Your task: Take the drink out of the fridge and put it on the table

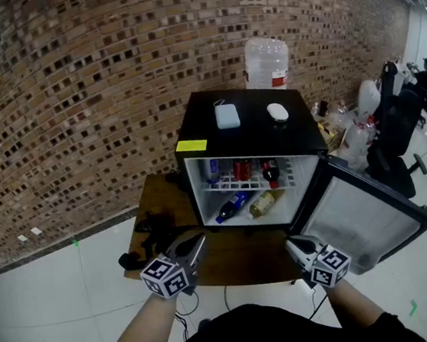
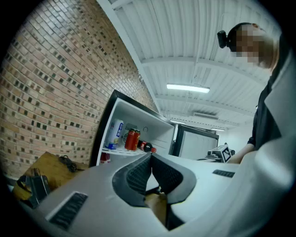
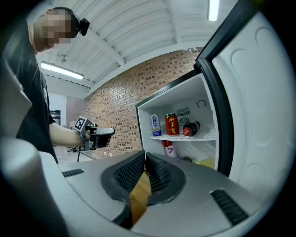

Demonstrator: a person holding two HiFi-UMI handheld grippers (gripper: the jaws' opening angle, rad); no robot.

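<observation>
The black mini fridge (image 1: 251, 135) stands on a wooden table (image 1: 238, 254) with its door (image 1: 360, 215) swung open to the right. On its upper shelf stand a blue-white can (image 1: 213, 169) and a red can (image 1: 242, 171), with a dark red-capped bottle (image 1: 270, 172) lying beside them. Below lie a blue bottle (image 1: 233, 205) and a yellowish bottle (image 1: 263, 203). My left gripper (image 1: 194, 247) (image 2: 151, 156) and right gripper (image 1: 297, 247) (image 3: 144, 155) hover short of the fridge, both shut and empty. The right gripper view shows the red can (image 3: 171, 124) on the shelf.
A white box (image 1: 227, 116) and a white rounded item (image 1: 277, 111) lie on the fridge top. A water jug (image 1: 266, 63) stands behind it by the brick wall. Black cables and gear (image 1: 150, 235) lie on the table's left. An office chair (image 1: 396, 126) is at the right.
</observation>
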